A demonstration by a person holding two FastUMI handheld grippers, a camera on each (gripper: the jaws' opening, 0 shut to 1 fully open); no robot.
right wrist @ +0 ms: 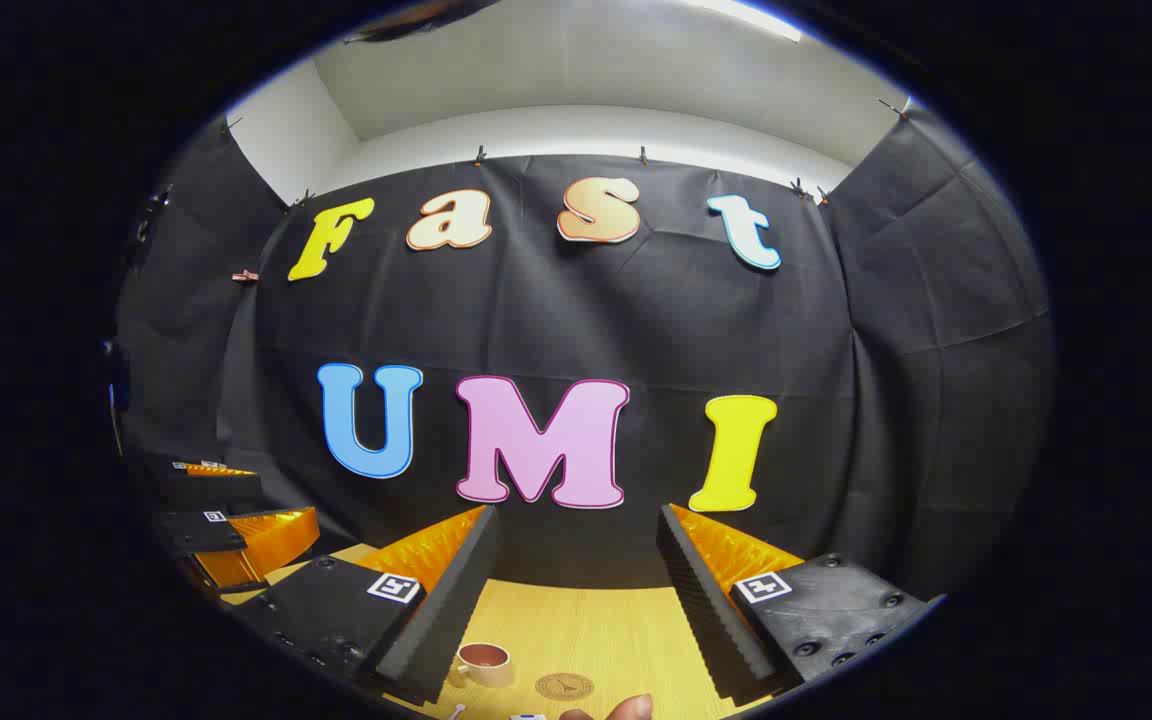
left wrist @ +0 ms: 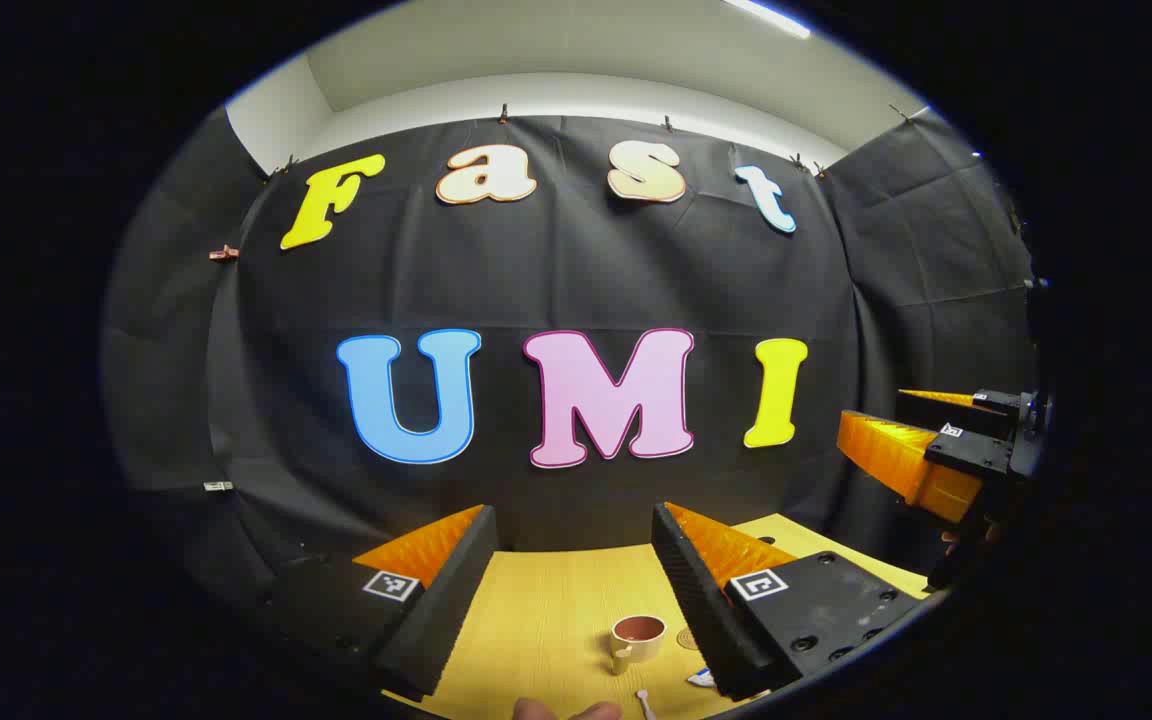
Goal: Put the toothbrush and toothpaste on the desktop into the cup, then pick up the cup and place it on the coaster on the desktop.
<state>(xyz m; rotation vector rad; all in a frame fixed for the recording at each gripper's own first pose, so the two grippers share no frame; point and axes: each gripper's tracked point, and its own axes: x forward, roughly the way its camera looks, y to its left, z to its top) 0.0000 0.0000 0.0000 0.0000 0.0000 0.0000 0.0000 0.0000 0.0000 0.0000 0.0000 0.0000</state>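
Left gripper view: left gripper (left wrist: 571, 590) wide open, empty; cup (left wrist: 637, 638) on desktop (left wrist: 546, 610) below, between jaws, toothbrush (left wrist: 644, 703) nearer still

Right gripper view: right gripper (right wrist: 576, 600) wide open, empty; cup (right wrist: 484, 662) lower left, coaster (right wrist: 564, 686) beside

A recording booth — black cloth wall (left wrist: 576, 290) clipped up under a white ceiling (left wrist: 576, 60), yellow wooden desktop (left wrist: 556, 610) beyond the fingers.
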